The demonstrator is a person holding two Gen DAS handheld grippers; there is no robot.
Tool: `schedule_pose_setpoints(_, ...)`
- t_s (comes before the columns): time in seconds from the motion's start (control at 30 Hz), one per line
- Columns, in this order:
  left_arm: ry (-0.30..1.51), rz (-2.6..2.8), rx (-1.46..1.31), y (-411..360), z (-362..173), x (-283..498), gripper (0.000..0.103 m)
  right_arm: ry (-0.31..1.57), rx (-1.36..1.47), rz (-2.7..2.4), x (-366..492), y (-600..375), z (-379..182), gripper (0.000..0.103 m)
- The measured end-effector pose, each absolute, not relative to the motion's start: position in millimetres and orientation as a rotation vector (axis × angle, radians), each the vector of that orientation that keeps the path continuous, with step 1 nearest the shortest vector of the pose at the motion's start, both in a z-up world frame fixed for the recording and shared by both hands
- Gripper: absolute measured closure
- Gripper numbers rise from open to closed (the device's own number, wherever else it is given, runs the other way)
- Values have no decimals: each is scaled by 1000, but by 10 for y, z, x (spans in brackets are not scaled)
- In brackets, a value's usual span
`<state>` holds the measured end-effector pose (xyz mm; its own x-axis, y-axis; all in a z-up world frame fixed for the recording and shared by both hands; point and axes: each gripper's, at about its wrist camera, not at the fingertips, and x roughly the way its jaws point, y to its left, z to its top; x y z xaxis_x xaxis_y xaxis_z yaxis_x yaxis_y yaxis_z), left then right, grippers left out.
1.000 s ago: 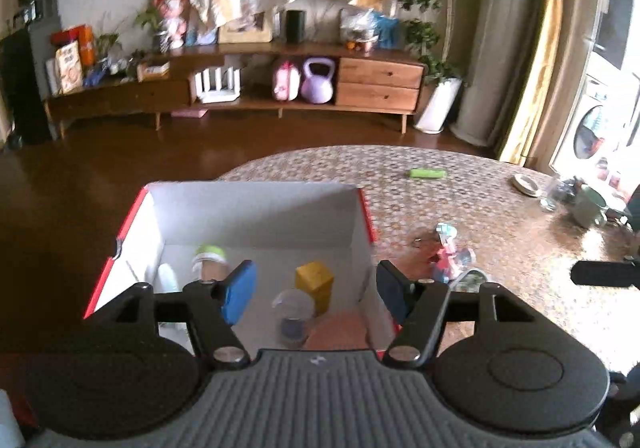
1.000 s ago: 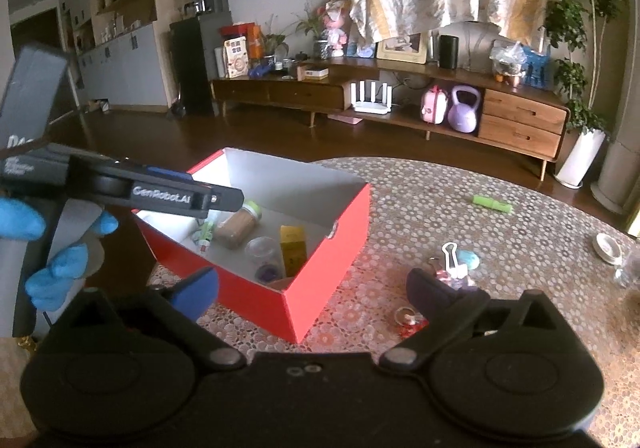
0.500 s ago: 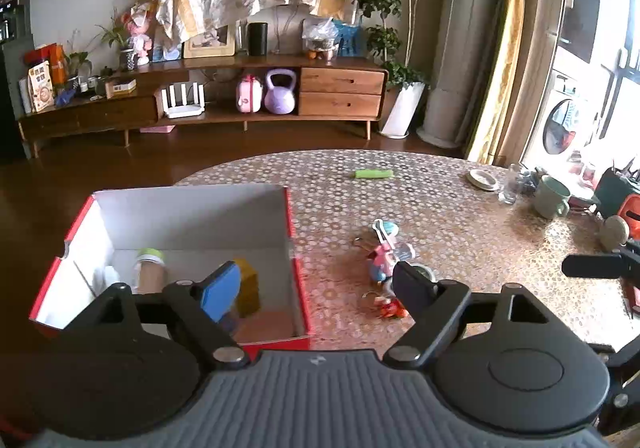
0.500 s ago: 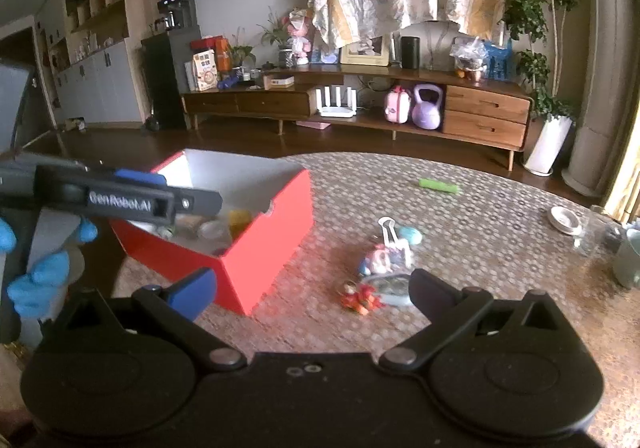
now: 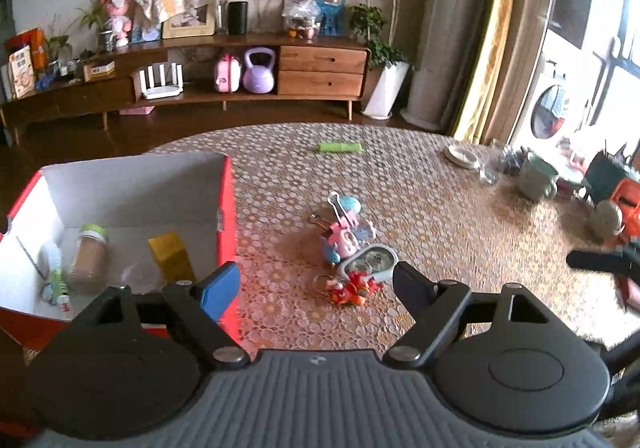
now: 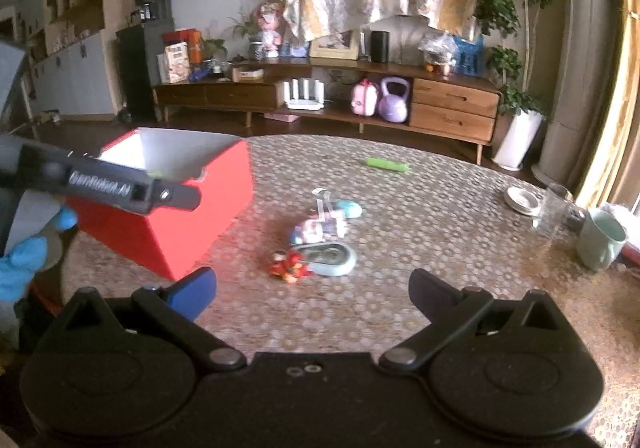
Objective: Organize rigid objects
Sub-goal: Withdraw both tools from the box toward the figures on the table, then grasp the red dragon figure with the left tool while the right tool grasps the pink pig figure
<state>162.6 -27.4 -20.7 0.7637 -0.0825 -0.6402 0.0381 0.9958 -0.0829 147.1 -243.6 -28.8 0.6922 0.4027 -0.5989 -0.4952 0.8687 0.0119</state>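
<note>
- Left wrist view: left tool (image 5: 316,284) spread wide, nothing between its fingers, above the patterned round surface (image 5: 420,207) beside the open red cardboard box with white lining (image 5: 230,207).
- Box contents: yellow rectangular block (image 5: 170,254), clear jar of brown powder with pale green lid (image 5: 89,254) lying on its side, small white tube-like item (image 5: 56,274) against the left wall. Something clear sits near the block; cannot tell what.
- Loose cluster on the surface just right of the box: red-orange toy figure on a key ring (image 5: 350,290), oval pale-blue case (image 5: 370,258), pink-and-blue plastic toy (image 5: 340,242), white binder clip (image 5: 340,207), small light-blue oval piece (image 5: 351,203).
- Green cylindrical marker (image 5: 340,147) well apart, toward the far edge.
- Pale green ceramic mug (image 5: 536,177) near the right edge.
- Right wrist view: right tool (image 6: 314,290) also spread wide and empty, aimed at the cluster.
</note>
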Motion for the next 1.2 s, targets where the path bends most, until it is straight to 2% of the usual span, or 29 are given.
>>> schedule_pose_setpoints(0.43,711,-79,-18,-774,-794,1854,19,722,-136,467,2206,-2664,-595,0)
schedule_pose_setpoints(0.93,738,-37,-4,-830,-1268,2248,19,779,-171,592,2868,-2096,-823,1)
schedule_pose_setpoints(1.2,729,-66,-2,-863,-1369,2396,19,834,-222,660,3120,-1752,-1006,5)
